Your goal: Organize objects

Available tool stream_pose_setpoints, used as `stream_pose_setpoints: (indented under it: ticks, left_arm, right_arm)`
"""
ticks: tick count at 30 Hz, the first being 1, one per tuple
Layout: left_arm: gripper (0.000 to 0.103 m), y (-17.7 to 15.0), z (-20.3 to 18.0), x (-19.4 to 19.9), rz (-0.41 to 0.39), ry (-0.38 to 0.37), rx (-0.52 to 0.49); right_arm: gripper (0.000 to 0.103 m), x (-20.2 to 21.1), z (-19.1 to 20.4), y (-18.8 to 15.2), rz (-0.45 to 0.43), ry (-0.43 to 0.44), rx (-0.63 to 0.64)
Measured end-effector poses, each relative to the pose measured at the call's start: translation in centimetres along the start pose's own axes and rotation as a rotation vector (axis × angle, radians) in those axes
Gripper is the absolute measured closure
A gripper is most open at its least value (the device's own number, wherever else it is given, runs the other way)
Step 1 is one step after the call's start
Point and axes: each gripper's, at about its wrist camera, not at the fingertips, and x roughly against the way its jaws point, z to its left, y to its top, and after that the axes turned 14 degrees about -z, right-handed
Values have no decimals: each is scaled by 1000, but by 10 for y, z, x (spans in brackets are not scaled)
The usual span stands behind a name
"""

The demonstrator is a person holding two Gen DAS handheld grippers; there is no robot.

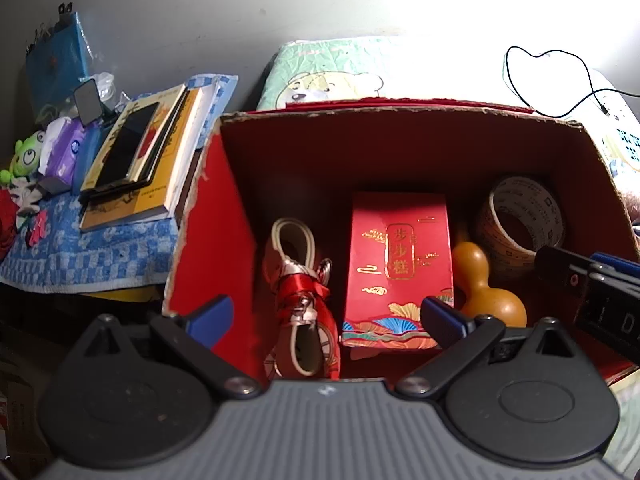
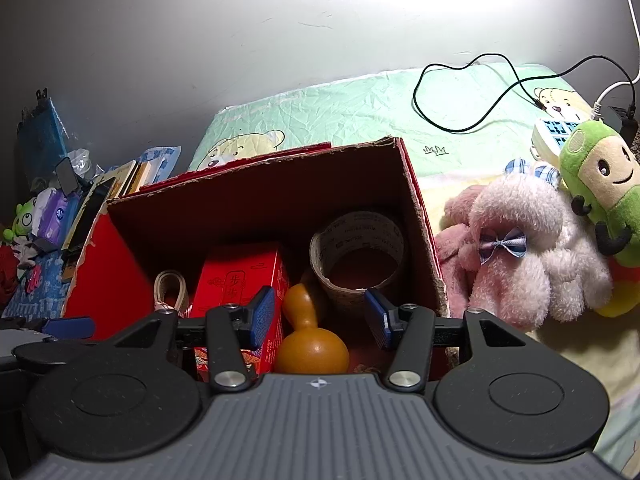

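Both my tools spread, empty: left tool (image 1: 326, 318) | right tool (image 2: 320, 312) | over box (image 2: 256, 196): gourd (image 2: 310, 338), tape (image 2: 356, 256), carton (image 1: 396, 268)

The box (image 1: 208, 240) is cardboard, red outside and dull brown inside, with rough torn edges. The small red packet (image 1: 398, 264) in it is smooth card with shiny gold print. The gourd (image 2: 310, 344) looks smooth and a little glossy, like polished wood. The tape roll (image 2: 356, 256) looks like matt paper. The ribbon (image 1: 304, 296) is shiny cloth. The pink toy (image 2: 520, 256) is fluffy plush. The bed sheet (image 2: 360, 112) is thin, wrinkled cloth. Each gripper (image 2: 320, 316) is matt black plastic with shiny metal screws.
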Motion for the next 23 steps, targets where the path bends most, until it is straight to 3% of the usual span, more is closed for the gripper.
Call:
stream_pose_setpoints:
  ticks: [16,20,23]
  left_arm:
    - [3,-1,-1,2,-8,-1,-7]
    - [5,-1,-1,5,-48,2,-15]
    - [6,1,2,6,-46,-25,5]
  right_arm:
    - [50,1,2,-2,-2,3,9]
    - [50,1,2,-2,-4,-2,11]
    - [50,1,2,-1,-4,-3,10]
